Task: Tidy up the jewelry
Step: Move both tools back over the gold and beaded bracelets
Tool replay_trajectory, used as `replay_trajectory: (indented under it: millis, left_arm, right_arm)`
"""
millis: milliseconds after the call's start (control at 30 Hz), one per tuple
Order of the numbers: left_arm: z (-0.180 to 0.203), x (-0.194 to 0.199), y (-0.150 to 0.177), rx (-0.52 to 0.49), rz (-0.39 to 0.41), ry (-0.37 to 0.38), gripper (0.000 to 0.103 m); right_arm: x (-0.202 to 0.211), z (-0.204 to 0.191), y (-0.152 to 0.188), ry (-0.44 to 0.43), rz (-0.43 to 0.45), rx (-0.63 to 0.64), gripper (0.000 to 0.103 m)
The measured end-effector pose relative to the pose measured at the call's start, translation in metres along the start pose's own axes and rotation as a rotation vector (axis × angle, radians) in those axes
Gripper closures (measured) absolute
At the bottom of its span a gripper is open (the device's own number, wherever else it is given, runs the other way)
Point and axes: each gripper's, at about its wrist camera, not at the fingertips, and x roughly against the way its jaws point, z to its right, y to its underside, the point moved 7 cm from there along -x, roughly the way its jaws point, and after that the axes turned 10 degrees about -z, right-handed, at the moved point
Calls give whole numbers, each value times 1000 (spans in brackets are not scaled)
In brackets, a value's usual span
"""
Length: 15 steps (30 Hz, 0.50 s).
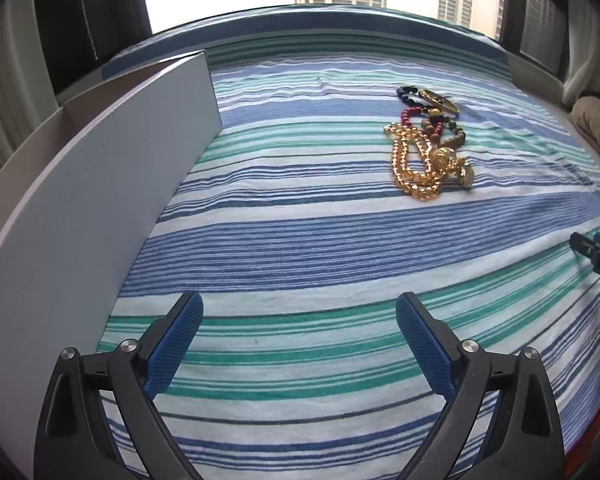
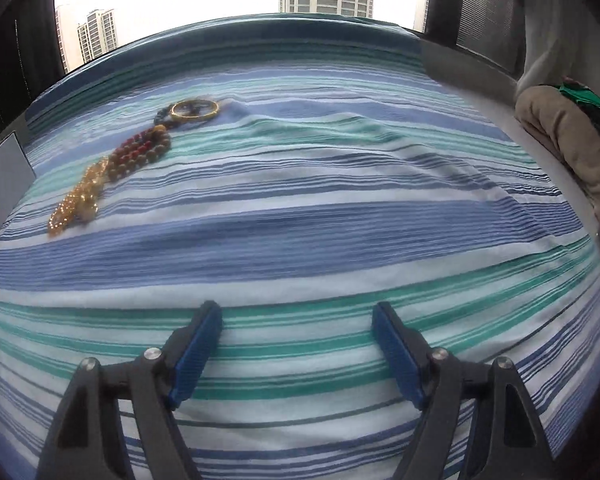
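Note:
A heap of jewelry (image 1: pixel 428 140) lies on the striped cloth: a gold bead chain (image 1: pixel 410 168), red and brown bead strings, dark beads and a gold bangle (image 2: pixel 195 110). In the right wrist view the same jewelry (image 2: pixel 112 160) stretches along the far left. My left gripper (image 1: pixel 299 310) hovers over the cloth, open and empty, well short of the heap. My right gripper (image 2: pixel 297 318) is likewise open with nothing between its blue pads; its tip (image 1: pixel 592 250) pokes in at the right edge of the left wrist view. A white box (image 1: pixel 100 184) stands at the left.
The blue, green and white striped cloth (image 1: pixel 320 240) covers the whole surface and is rumpled toward the back right. A beige bundle with green fabric (image 2: pixel 568 136) sits at the far right edge. A window with towers lies beyond the far edge.

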Motion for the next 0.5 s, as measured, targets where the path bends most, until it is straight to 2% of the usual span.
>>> replay_trajectory:
  millis: [133,267,367,500]
  left_arm:
    - [1,-21,-7,-28,-13,-40,5]
    - [-5,-25,-10,3,-21,-4,0]
    - [-12,-27,-10,51,-42,59,0]
    - [-13,-27,-8,56,-42,49,0]
  right_arm:
    - [-1,-4,-1,-1,7,2,19]
    - [-1,-4,-2,-1,7,3,19]
    - [-1,-5,-2,0,8,4,18]
    - [-1,-5,-2,-5,8,3,18]
